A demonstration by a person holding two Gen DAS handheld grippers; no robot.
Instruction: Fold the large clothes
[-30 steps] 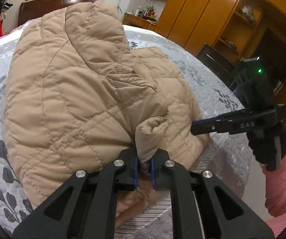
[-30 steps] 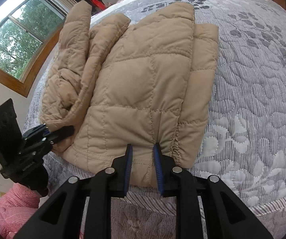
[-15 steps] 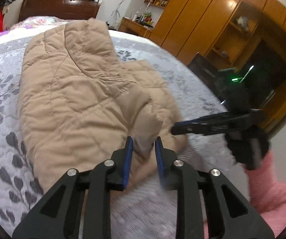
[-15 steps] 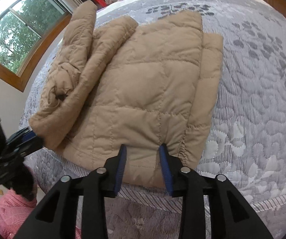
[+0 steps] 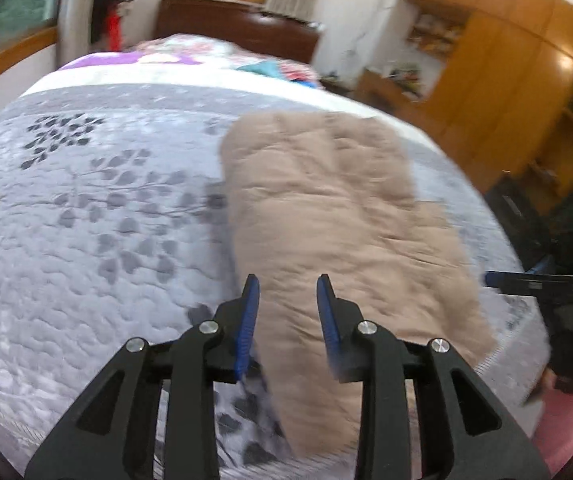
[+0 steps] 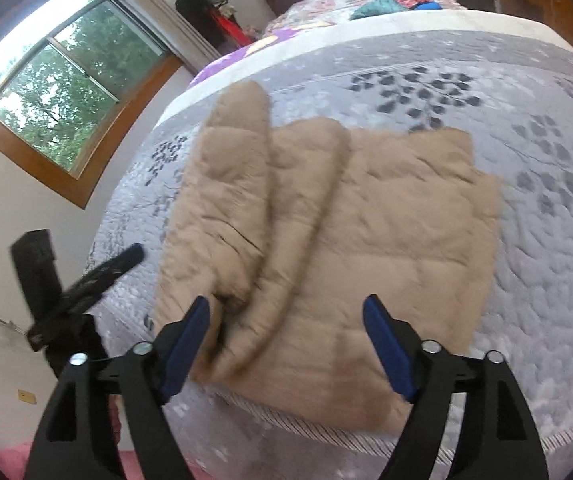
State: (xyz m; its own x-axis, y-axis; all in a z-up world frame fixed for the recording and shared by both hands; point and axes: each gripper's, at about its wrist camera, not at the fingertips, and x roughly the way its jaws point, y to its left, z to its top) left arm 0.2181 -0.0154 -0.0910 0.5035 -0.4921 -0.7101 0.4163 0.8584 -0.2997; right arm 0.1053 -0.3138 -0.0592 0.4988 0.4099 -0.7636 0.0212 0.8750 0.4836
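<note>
A tan quilted jacket (image 6: 366,240) lies folded on the grey patterned bedspread (image 6: 546,240), its hem at the near bed edge and a sleeve laid along its left side. In the left wrist view the jacket (image 5: 338,220) stretches away from me. My left gripper (image 5: 287,300) is open and empty, just above the jacket's near end. My right gripper (image 6: 286,328) is wide open and empty, above the hem. The left gripper also shows, blurred, at the left of the right wrist view (image 6: 98,276). The right gripper shows at the right edge of the left wrist view (image 5: 542,280).
The bed's near edge (image 6: 326,436) runs under the jacket hem. Pillows and colourful bedding (image 6: 366,4) lie at the headboard. A window (image 6: 46,92) is on the left wall. Wooden cabinets (image 5: 506,80) stand beyond the bed's right side.
Both grippers have opened and let go of the jacket, then pulled back and up. The sleeve that the left gripper held now lies on the jacket.
</note>
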